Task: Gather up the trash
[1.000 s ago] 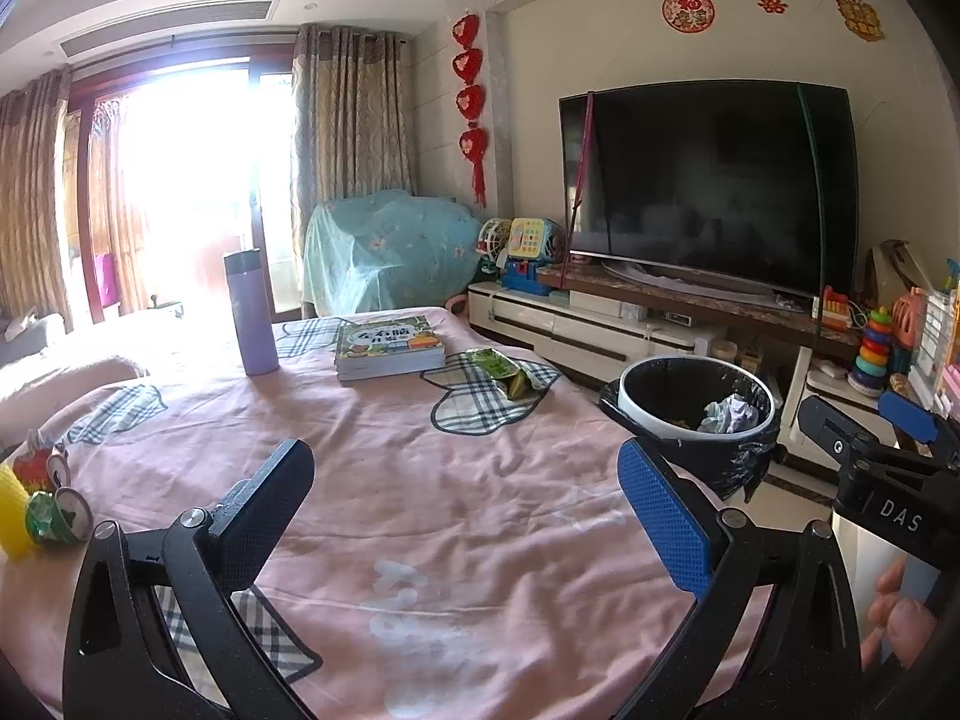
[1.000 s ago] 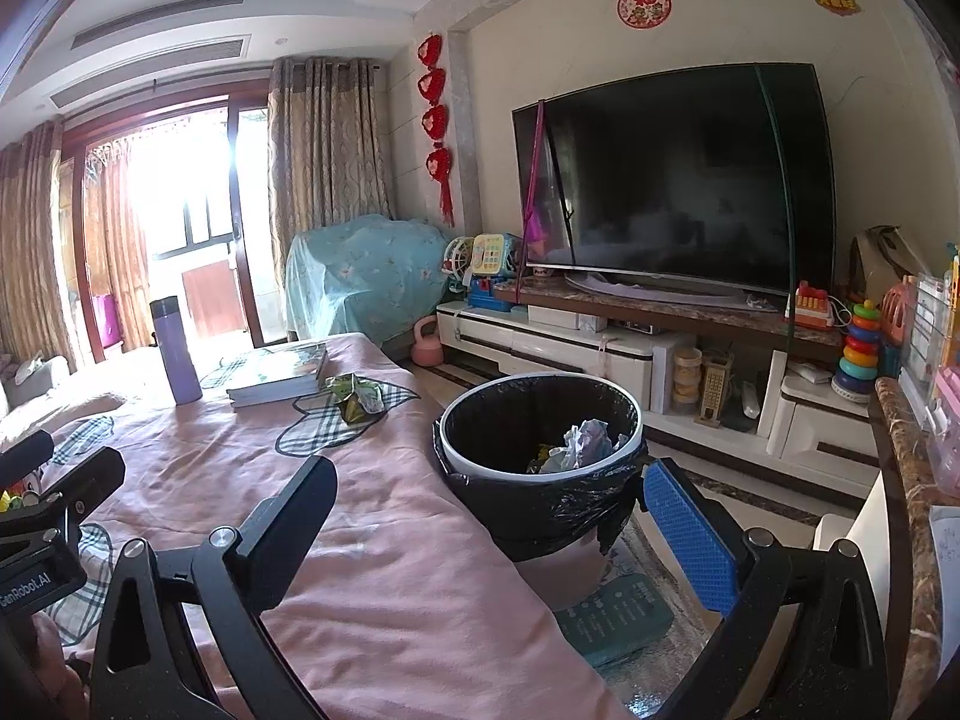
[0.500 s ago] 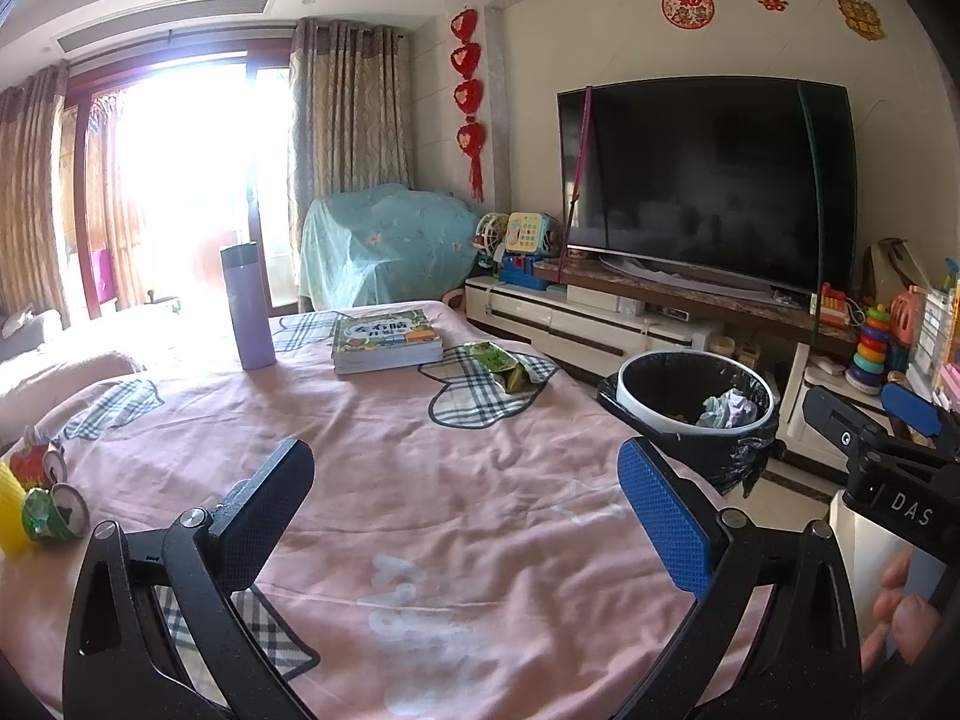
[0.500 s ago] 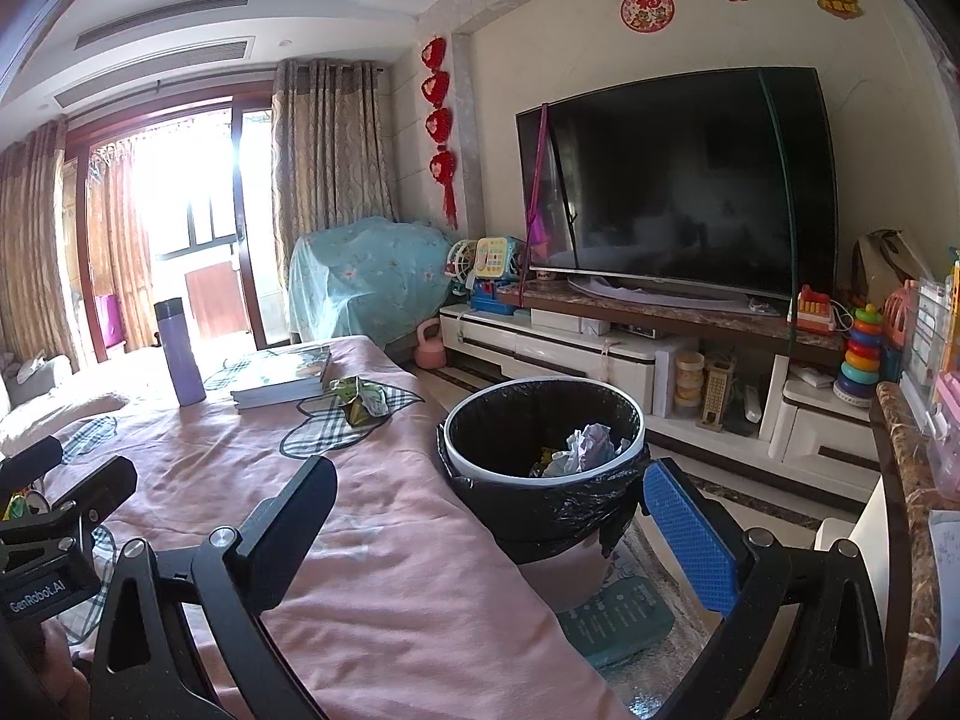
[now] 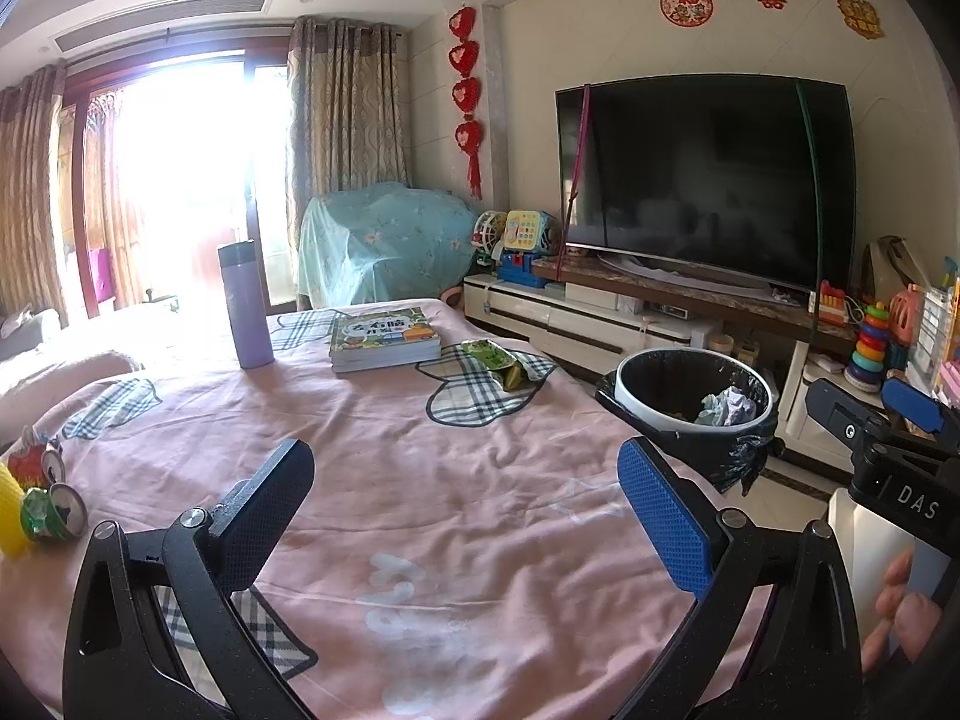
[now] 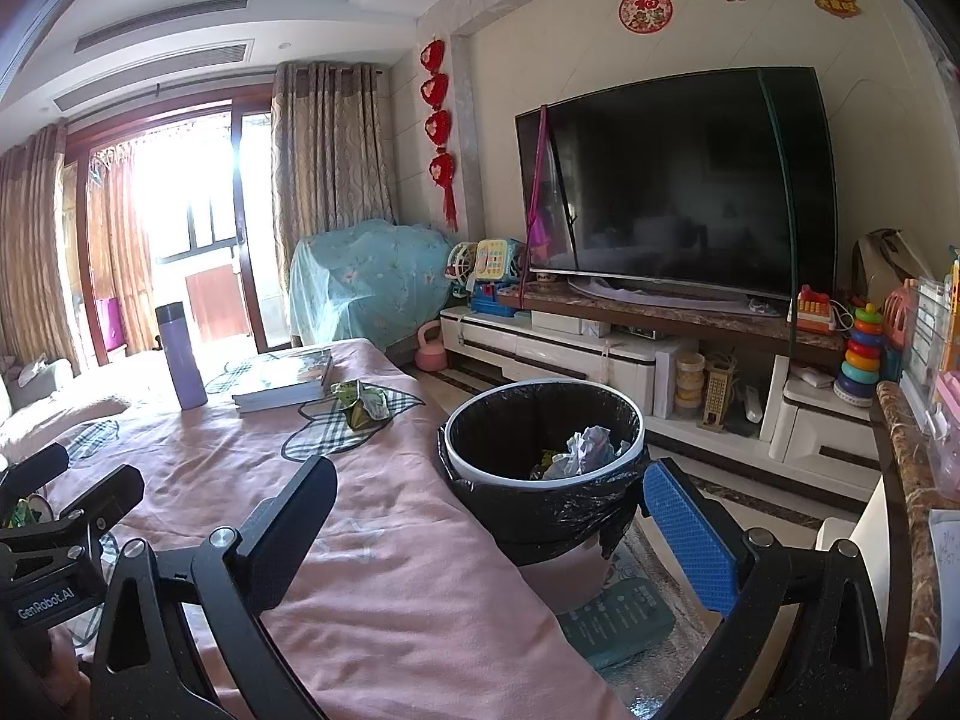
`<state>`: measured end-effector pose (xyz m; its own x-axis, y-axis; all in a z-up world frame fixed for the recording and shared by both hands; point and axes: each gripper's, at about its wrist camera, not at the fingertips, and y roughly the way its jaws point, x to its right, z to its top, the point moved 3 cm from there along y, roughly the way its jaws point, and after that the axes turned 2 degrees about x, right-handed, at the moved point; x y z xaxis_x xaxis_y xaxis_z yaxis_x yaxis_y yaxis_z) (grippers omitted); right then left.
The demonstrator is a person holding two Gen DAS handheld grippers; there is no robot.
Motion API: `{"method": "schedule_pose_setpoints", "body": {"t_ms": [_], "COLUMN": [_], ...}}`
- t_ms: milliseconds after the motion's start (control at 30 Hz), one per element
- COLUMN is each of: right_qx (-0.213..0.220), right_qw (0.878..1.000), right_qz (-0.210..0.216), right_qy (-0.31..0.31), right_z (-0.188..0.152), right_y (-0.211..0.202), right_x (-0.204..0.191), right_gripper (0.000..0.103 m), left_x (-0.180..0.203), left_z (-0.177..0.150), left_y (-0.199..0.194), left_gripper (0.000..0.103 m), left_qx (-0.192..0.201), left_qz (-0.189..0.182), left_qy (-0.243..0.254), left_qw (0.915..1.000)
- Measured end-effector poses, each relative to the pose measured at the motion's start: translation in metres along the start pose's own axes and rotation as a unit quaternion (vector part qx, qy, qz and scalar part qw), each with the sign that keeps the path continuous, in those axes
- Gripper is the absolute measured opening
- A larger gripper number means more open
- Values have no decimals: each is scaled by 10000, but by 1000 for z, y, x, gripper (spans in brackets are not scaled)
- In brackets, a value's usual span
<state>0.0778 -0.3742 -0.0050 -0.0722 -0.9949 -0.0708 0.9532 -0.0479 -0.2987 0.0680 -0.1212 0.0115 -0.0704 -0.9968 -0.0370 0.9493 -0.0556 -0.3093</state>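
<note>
A green snack wrapper (image 5: 503,362) lies on the pink tablecloth (image 5: 420,480) near the far right edge; it also shows in the right wrist view (image 6: 360,403). A white trash bin with a black liner (image 6: 543,468) stands on the floor beside the table and holds crumpled paper (image 6: 585,447); the bin also shows in the left wrist view (image 5: 690,408). Crushed cans (image 5: 51,510) lie at the table's left edge. My left gripper (image 5: 465,516) is open and empty over the near table. My right gripper (image 6: 492,534) is open and empty, near the bin.
A purple flask (image 5: 244,306) and a stack of books (image 5: 384,339) stand at the table's far side. A yellow object (image 5: 9,516) sits by the cans. A TV (image 6: 678,186) on a low cabinet (image 6: 600,354) and toys (image 6: 864,354) lie beyond the bin. A green mat (image 6: 618,618) lies on the floor.
Both views have shifted slightly: the bin and table items sit a little higher and farther in frame. Both grippers stay open and empty.
</note>
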Motion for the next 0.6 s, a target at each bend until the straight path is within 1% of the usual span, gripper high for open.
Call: {"method": "schedule_pose_setpoints", "body": {"t_ms": [333,600], "right_qx": [11,40], "right_qw": [10000,10000], "right_qz": [6,44], "right_qy": [-1,10], "right_z": [1,7], "right_y": [0,-2], "right_x": [-1,-7], "right_gripper": [103,103], "left_x": [2,3], "left_z": [-2,-2], "left_y": [0,1], "left_gripper": [103,103], "left_qx": [-11,-27], "left_qz": [-42,-65], "left_qy": [24,31], "left_qw": [10000,10000]}}
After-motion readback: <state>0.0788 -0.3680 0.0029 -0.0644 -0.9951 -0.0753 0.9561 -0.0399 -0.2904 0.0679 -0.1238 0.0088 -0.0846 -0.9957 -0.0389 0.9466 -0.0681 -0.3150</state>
